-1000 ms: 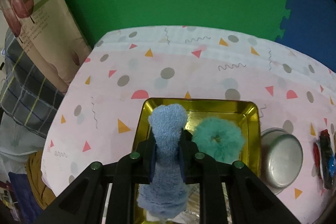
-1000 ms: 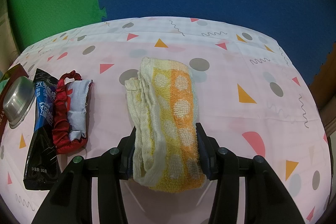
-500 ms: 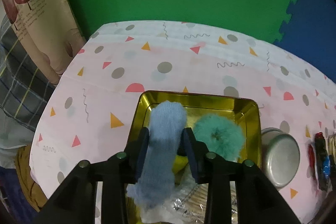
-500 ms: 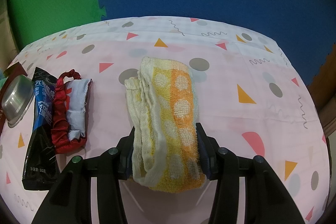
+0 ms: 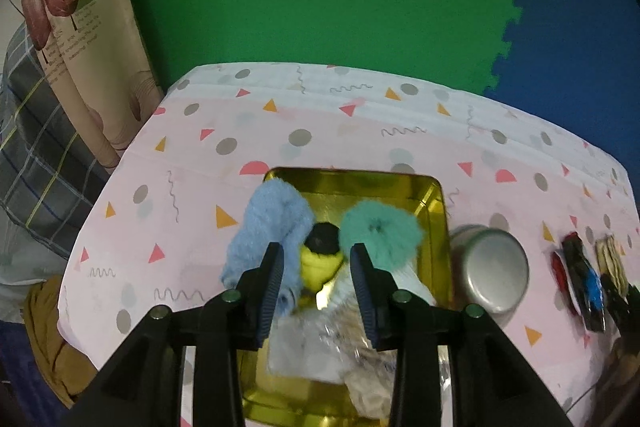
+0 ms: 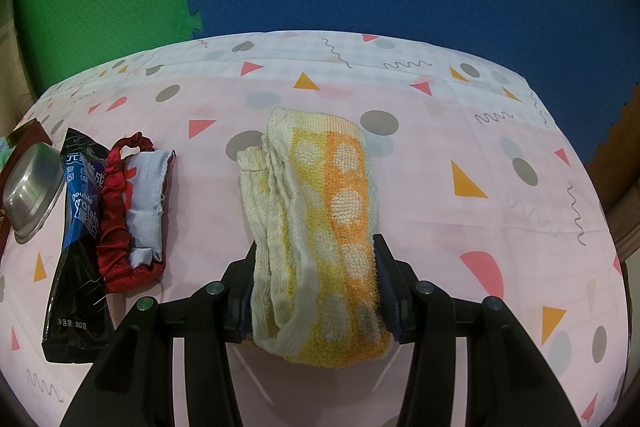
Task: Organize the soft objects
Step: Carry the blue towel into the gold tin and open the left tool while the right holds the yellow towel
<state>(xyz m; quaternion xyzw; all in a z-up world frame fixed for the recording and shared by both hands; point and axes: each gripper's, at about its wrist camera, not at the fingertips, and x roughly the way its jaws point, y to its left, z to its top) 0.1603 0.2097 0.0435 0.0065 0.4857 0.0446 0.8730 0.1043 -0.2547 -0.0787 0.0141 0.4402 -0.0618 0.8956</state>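
A fluffy light-blue sock [image 5: 272, 223] lies slumped over the left rim of the gold tray [image 5: 352, 173]. My left gripper [image 5: 317, 255] hovers over the tray, open, and its left finger stands just in front of the sock without pressing it. Below the gap lie a yellow-and-black soft item [image 5: 322, 267] and a teal fluffy scrunchie [image 5: 380, 235]. In the right wrist view, my right gripper [image 6: 316, 247] is shut on a folded yellow-and-orange dotted towel [image 6: 320, 195], whose far end rests on the pink tablecloth.
An upturned steel bowl [image 5: 494, 277] sits right of the tray. A black snack packet [image 6: 76, 247], a red scrunchie [image 6: 116, 227] and a grey cloth pouch [image 6: 146, 199] lie left of the towel. Crinkled clear plastic [image 5: 352, 343] fills the tray's near part. Green and blue foam mats lie beyond.
My left gripper opened and let go of the blue sock, which tipped left onto the tray's rim, and the gripper drew back. The right gripper and towel stayed still.
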